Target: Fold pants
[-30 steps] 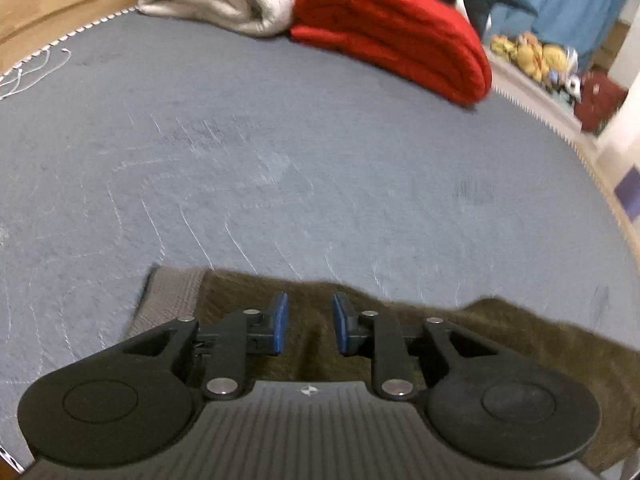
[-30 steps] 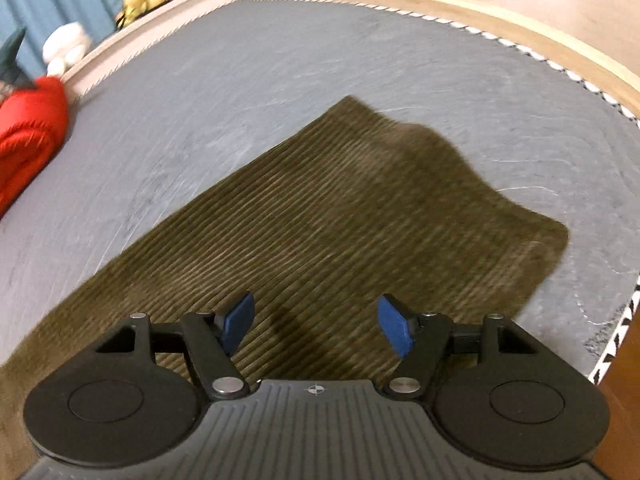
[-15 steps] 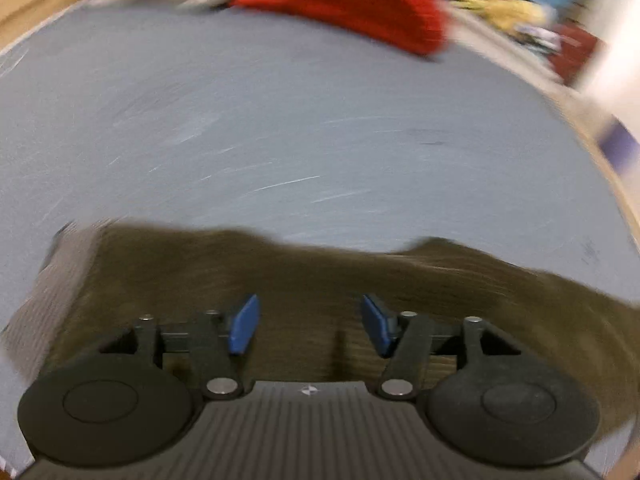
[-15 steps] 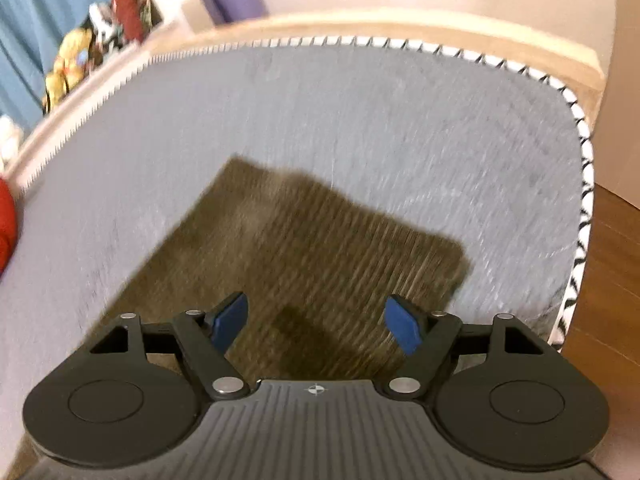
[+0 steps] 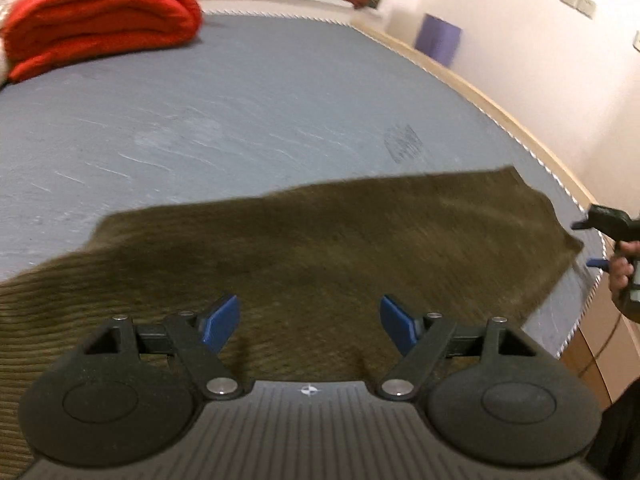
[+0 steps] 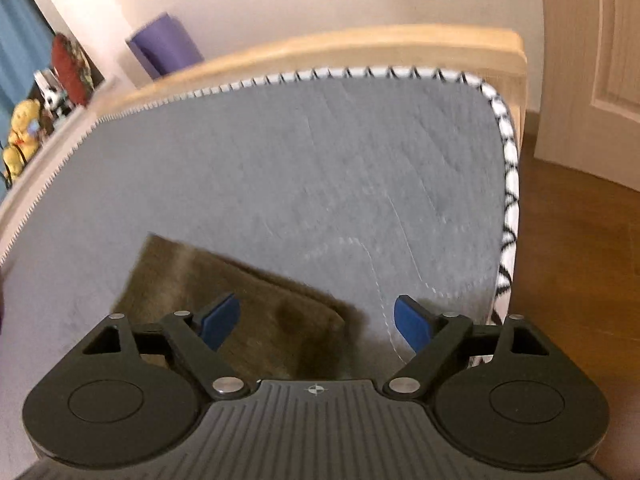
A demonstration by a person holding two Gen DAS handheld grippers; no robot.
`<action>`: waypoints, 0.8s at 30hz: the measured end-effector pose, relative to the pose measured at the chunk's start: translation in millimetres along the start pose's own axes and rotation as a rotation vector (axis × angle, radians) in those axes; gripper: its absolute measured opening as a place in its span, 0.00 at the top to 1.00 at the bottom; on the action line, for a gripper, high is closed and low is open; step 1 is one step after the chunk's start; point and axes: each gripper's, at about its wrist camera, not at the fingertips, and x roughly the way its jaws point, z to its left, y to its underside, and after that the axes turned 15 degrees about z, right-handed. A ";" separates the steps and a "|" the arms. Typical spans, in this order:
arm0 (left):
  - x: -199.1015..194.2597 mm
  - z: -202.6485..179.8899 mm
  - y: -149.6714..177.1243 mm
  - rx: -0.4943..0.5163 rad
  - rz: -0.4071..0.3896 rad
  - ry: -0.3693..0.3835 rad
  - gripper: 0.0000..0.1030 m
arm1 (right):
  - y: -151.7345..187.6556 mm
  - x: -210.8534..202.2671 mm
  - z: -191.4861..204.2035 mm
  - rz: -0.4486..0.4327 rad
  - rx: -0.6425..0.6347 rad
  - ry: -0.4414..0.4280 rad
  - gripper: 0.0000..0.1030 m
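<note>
left wrist view: the left gripper has just been opening and its blue pads stand wide apart, gripping nothing – the olive corduroy pants lie flat beneath them on the grey mattress, running from 8 o'clock to 3 o'clock. a folded red blanket sits at 11 o'clock. the right gripper shows at 3 o'clock, in a hand.

right wrist view: the right gripper has likewise been opening – jaws wide, empty. the pants' end lies at 7 o'clock, near the mattress corner.
</note>
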 end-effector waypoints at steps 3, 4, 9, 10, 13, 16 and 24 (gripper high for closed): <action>9.9 -0.2 1.4 0.023 0.031 0.003 0.20 | 2.2 12.8 -2.1 0.043 -0.004 0.011 0.16; 13.1 -3.9 2.1 0.034 0.037 -0.003 0.20 | 3.3 17.0 -2.7 0.055 0.000 0.017 0.16; 11.2 6.3 3.5 0.047 0.041 -0.014 0.20 | 8.7 20.1 8.8 0.016 -0.076 0.052 0.47; 13.0 6.2 3.0 0.045 0.041 -0.016 0.20 | 9.3 20.7 10.3 0.016 -0.088 0.043 0.54; 2.5 12.6 4.8 0.040 0.039 -0.017 0.20 | 10.2 21.8 14.0 0.016 -0.115 0.024 0.72; 1.5 13.2 5.1 0.043 0.037 -0.019 0.20 | 9.5 15.9 11.6 -0.003 -0.096 -0.013 0.78; -9.5 21.6 5.9 0.023 0.016 -0.034 0.20 | 40.8 -46.5 64.2 -0.195 -0.285 -0.267 0.81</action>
